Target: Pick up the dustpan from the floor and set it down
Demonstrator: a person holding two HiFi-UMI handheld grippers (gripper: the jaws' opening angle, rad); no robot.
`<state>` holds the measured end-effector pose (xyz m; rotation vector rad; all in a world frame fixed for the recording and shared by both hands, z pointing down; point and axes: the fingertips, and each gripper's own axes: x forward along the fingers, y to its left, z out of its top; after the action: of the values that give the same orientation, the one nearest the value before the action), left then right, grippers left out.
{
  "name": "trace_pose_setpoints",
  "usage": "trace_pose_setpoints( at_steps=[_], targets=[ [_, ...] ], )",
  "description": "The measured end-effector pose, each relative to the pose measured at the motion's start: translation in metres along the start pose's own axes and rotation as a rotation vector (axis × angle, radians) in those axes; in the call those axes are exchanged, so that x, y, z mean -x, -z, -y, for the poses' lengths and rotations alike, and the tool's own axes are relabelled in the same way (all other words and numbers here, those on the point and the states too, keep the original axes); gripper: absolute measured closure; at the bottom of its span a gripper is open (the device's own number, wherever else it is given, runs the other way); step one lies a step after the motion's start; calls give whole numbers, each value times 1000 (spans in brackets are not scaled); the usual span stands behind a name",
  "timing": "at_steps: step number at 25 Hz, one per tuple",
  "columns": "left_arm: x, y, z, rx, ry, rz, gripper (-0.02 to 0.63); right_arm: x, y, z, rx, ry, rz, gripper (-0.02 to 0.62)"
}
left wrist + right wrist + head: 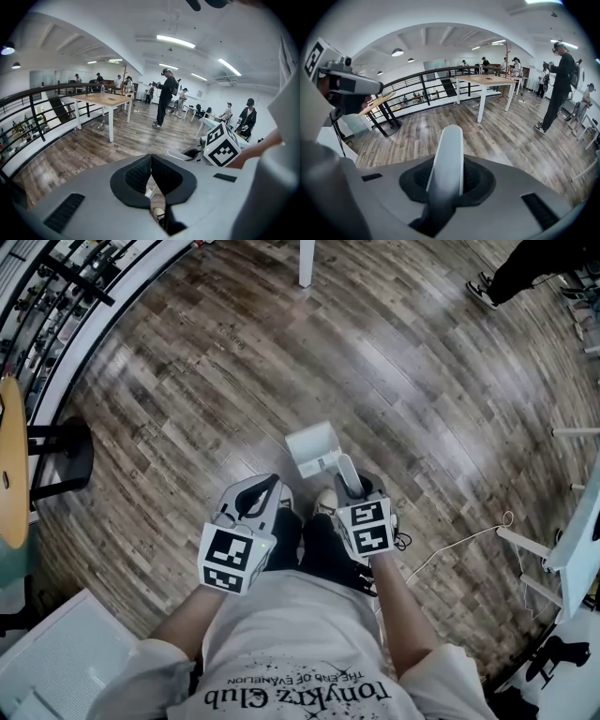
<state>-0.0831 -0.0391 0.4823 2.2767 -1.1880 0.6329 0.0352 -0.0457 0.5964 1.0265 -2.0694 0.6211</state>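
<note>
The white dustpan [312, 448] hangs tilted just above the wooden floor, in front of the person's feet. Its long pale handle [447, 159] runs up between the black pads of my right gripper [350, 476], which is shut on it; in the right gripper view the right gripper [446, 180] grips the handle near its lower end, and the pan itself is hidden. My left gripper [266, 487] hovers to the left of the dustpan, apart from it. In the left gripper view the left gripper [151, 165] has its pads meeting at the tips with nothing between them.
A round wooden table [11, 465] on a black stand sits at the left by a curved railing [89, 292]. A white table leg [306, 262] stands at the top, another person's shoes [482, 291] at top right. A white cord [459, 544] and white furniture [574, 540] lie at the right.
</note>
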Motion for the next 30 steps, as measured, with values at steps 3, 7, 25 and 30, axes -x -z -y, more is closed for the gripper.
trace_pose_setpoints(
  at_steps=[3, 7, 25, 30],
  targets=[
    [-1, 3, -2, 2, -4, -6, 583, -6, 5, -1, 1, -6, -6, 506],
    [-1, 7, -4, 11, -8, -14, 583, -13, 11, -1, 1, -9, -9, 506],
    [-9, 11, -11, 21, -14, -31, 583, -35, 27, 4, 14, -20, -23, 505],
    [-11, 8, -11, 22, -11, -30, 583, -34, 35, 6, 25, -18, -45, 503]
  ],
)
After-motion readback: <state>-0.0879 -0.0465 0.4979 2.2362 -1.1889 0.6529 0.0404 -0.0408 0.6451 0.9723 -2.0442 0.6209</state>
